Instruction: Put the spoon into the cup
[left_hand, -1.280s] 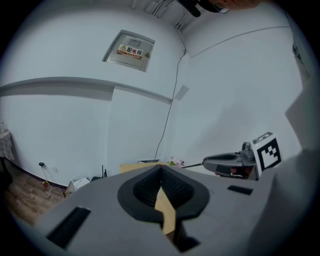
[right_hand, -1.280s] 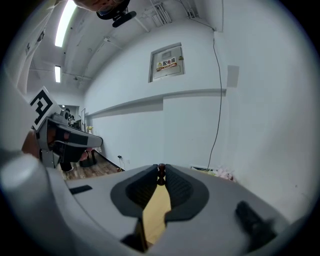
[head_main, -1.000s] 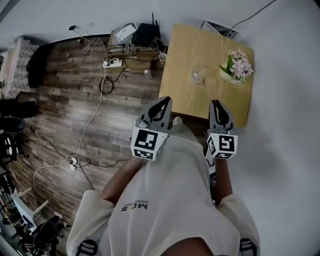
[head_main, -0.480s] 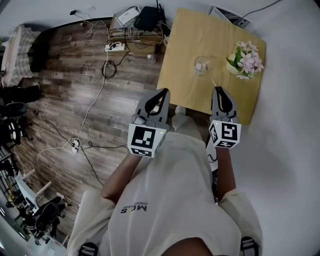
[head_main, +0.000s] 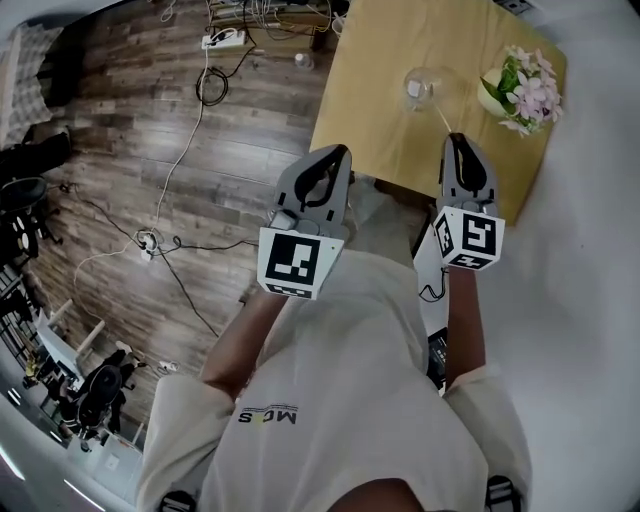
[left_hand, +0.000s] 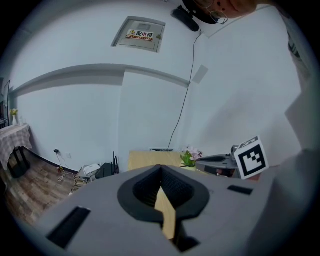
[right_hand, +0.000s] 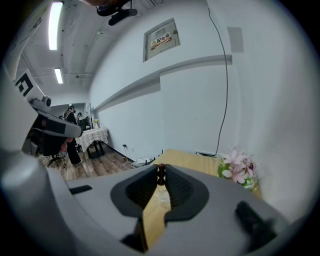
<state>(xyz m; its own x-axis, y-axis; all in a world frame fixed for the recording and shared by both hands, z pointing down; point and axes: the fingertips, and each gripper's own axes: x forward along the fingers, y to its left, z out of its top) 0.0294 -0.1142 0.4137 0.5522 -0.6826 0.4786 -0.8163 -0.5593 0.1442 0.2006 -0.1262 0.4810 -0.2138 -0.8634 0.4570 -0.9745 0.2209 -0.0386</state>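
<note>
- Cup (head_main: 422, 88): clear glass, upright on the table (head_main: 375, 110), near the flowers (head_main: 528, 85). Nothing could be made out inside it.
- Spoon (head_main: 440, 118): a thin pale shaft running from the tips of the right gripper (head_main: 458, 140) toward the cup's near rim. In the right gripper view a dark beaded piece (right_hand: 160, 173), likely the handle, sat pinched at the jaw tips.
- Right gripper: jaws closed on the spoon and held over the table's near edge, pointing at the cup. The cup showed faintly through the slit below the tips.
- Left gripper (head_main: 340, 150): jaws together with nothing between them. It was held beside the table's near corner, well apart from the cup, and taking no part.
- Done, as judged: the spoon was picked up and carried close to the cup.
- Left, as judged: bring the spoon's free end over the rim, lower it in, and release. Whether the end had already crossed the rim could not be told from the head view.
</note>
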